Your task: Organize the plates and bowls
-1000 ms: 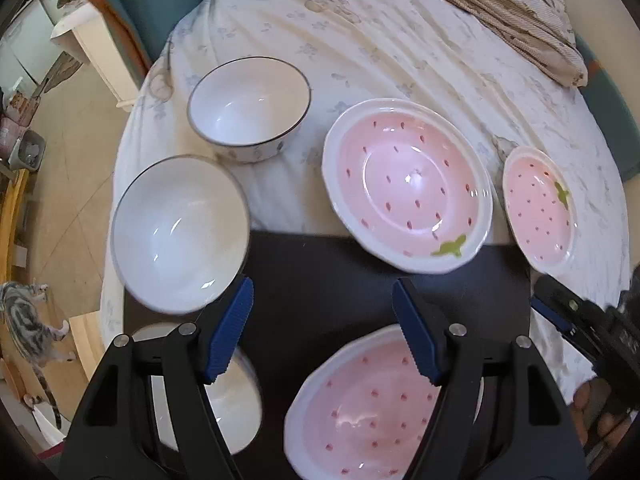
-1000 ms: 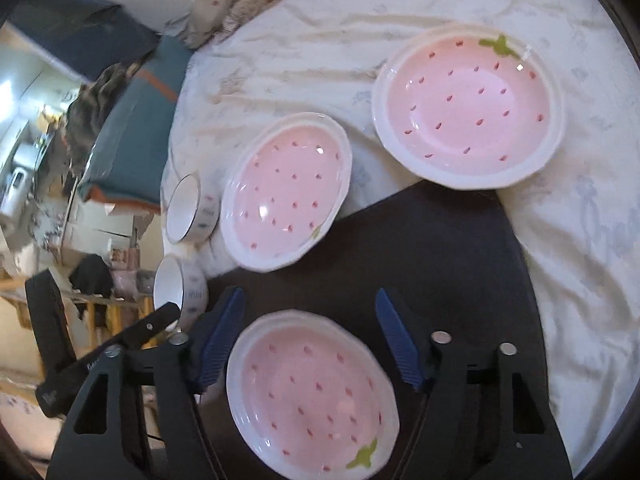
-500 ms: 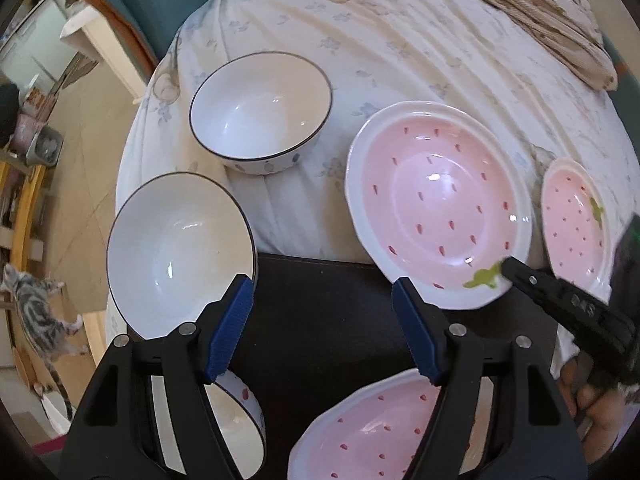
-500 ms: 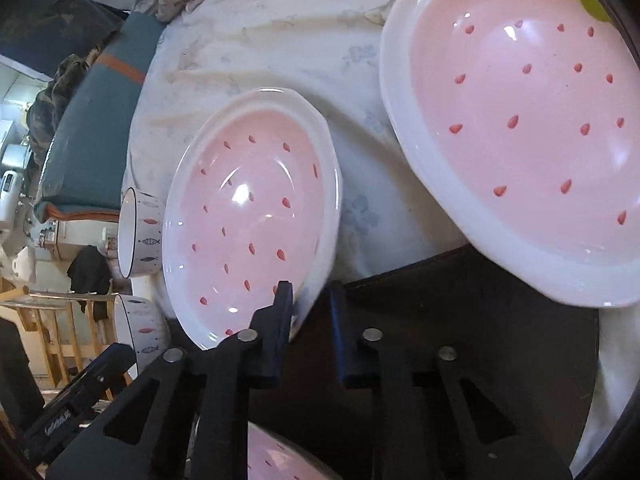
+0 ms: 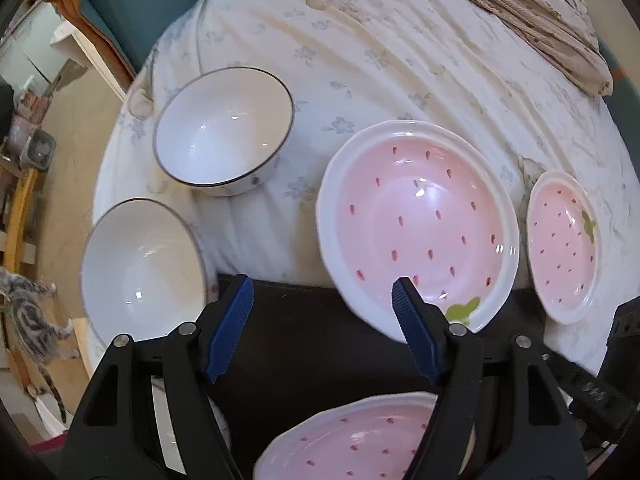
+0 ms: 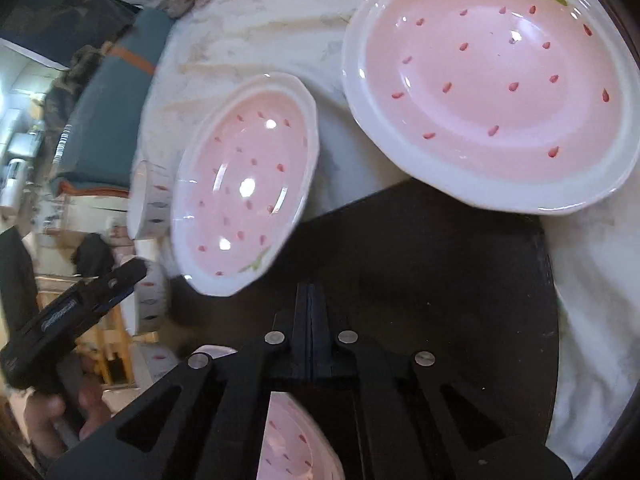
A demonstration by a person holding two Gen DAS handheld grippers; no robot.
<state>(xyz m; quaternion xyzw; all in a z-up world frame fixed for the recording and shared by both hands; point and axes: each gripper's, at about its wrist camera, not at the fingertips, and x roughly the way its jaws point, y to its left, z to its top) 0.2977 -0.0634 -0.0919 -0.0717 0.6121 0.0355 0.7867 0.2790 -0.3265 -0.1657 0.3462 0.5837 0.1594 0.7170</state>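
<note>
The right gripper (image 6: 310,300) is hovering with its jaws together on nothing, the strawberry plate (image 6: 244,184) lying at ten o'clock. I'd reopen and straddle its rim squarely. The left gripper (image 5: 322,284) is waiting, jaws apart and empty, over the dark mat (image 5: 312,340).

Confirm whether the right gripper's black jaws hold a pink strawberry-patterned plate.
No: the right gripper is shut on nothing, over the dark mat.
</note>
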